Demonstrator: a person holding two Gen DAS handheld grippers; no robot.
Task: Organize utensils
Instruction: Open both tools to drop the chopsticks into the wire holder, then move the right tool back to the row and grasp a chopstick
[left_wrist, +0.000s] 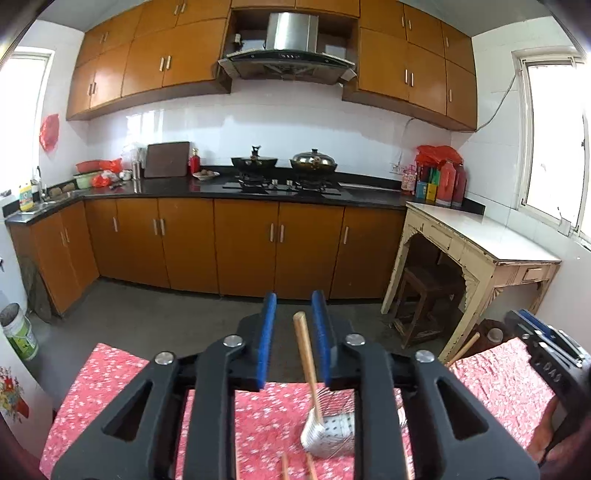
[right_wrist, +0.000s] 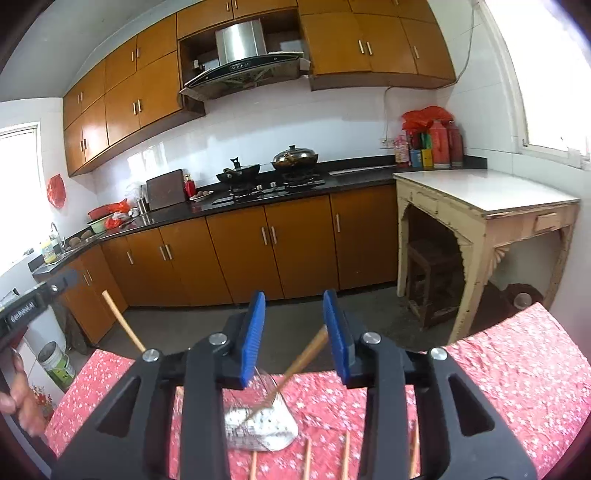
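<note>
We feared both wooden-handled strainers (left_wrist: 327, 430) beside the chopsticks (right_wrist: 306, 458) would tip; left gripper (left_wrist: 293, 343) and right gripper (right_wrist: 295, 336) jaws stood narrowly parted, pressing nothing.

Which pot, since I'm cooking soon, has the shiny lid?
The right pot on the stove: it has a domed shiny lid, while the left wok is plain black.

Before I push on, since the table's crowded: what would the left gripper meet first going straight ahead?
Probably the wooden handle of the slotted utensil, standing between the open blue fingers of the left gripper; depth is unclear.
</note>
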